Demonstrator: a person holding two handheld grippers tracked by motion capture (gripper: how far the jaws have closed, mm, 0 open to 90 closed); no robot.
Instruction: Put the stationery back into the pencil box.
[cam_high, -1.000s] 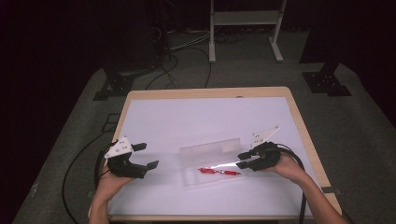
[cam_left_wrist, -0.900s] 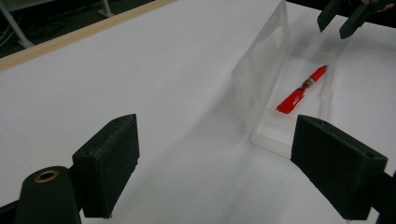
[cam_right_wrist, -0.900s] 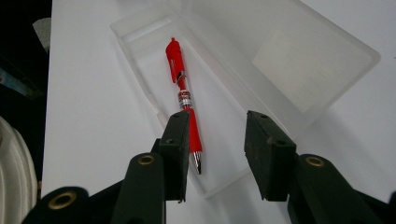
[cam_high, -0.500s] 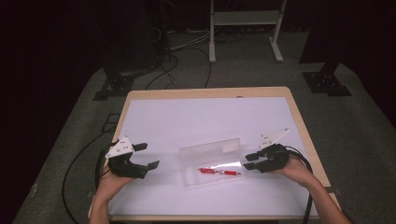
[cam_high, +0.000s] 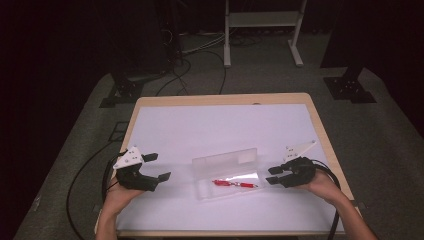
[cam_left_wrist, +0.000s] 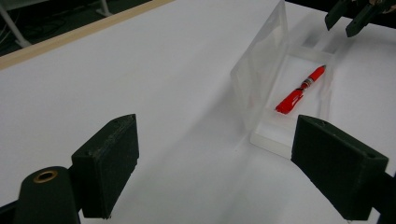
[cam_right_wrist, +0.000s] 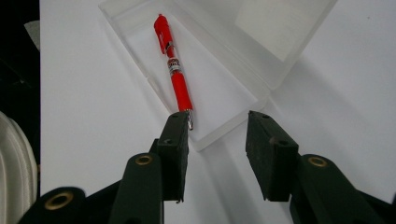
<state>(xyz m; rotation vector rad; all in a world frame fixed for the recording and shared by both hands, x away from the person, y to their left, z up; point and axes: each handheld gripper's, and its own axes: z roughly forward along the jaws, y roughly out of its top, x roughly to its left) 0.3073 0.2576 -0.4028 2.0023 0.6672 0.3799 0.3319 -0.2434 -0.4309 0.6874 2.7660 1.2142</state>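
**Spotter:** Near the front edge of the tabletop (cam_high: 165, 125), a little right of its middle, sits your clear plastic case (cam_high: 227, 175), lid (cam_high: 226, 161) hinged up along its far side. The red pen (cam_high: 235, 183) lies flat in the tray, apart from both tongs.

**Checker:** So which step are you in?

**Spotter:** By my reading, the pen is already stowed and you are clear of it. Your right gripper (cam_high: 272, 176) hangs just beside the case's right end, jaws apart with nothing between them. In the right gripper view its pads (cam_right_wrist: 175, 140) frame that near end of the tray, not touching it. Your left gripper (cam_high: 157, 167) waits toward the front left corner, well apart from the case, jaws wide and empty.

**Checker:** And the pen's lie?

**Spotter:** Its long axis runs along the tray's length, roughly parallel to the front edge. The metal tip points toward your right gripper, the clip end toward your left.

**Checker:** Next move?

**Spotter:** I'd judge the lid wants closing. You would need one jaw behind its raised edge to tip it forward, and probably the other gripper steadying the tray, since a light case like this could skate on the smooth surface.
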